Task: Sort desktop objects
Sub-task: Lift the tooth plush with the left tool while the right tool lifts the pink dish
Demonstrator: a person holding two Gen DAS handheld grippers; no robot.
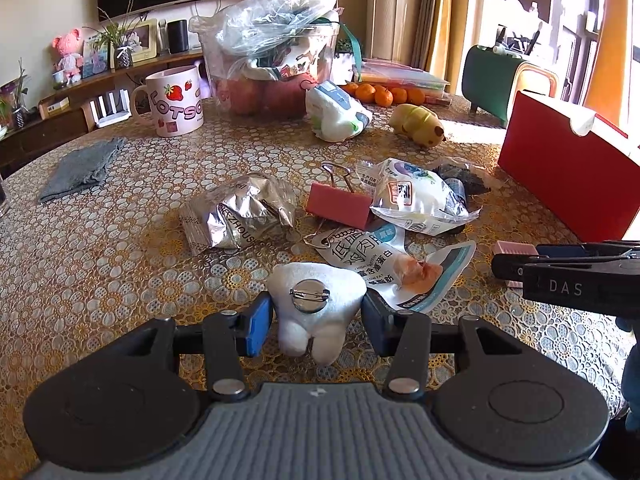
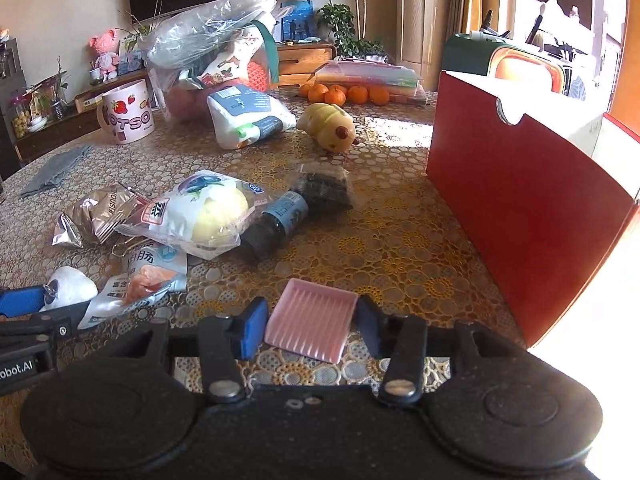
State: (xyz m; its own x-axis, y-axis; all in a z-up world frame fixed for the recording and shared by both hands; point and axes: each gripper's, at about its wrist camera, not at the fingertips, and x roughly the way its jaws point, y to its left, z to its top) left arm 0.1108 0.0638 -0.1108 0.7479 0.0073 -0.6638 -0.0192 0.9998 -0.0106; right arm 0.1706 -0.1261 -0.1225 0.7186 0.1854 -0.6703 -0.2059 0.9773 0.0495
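My left gripper (image 1: 317, 322) has its jaws on both sides of a white plush tooth brooch (image 1: 314, 304) that lies pin side up on the table; the pads touch or nearly touch it. My right gripper (image 2: 312, 326) straddles a pink ribbed tray (image 2: 310, 325) lying flat on the table, with small gaps at each pad. A red open box (image 2: 520, 216) stands at the right. Snack packets (image 1: 416, 196), a red binder clip (image 1: 340, 204), a foil wrapper (image 1: 236, 216) and a dark bottle (image 2: 276, 220) lie in a heap mid-table.
A pink mug (image 1: 174, 100), a clear tub of fruit and bags (image 1: 276, 60), oranges (image 1: 384, 94), a yellow toy (image 1: 420, 124) and a grey cloth (image 1: 80, 168) sit farther back. The table carries a lace-patterned cover (image 2: 400, 248).
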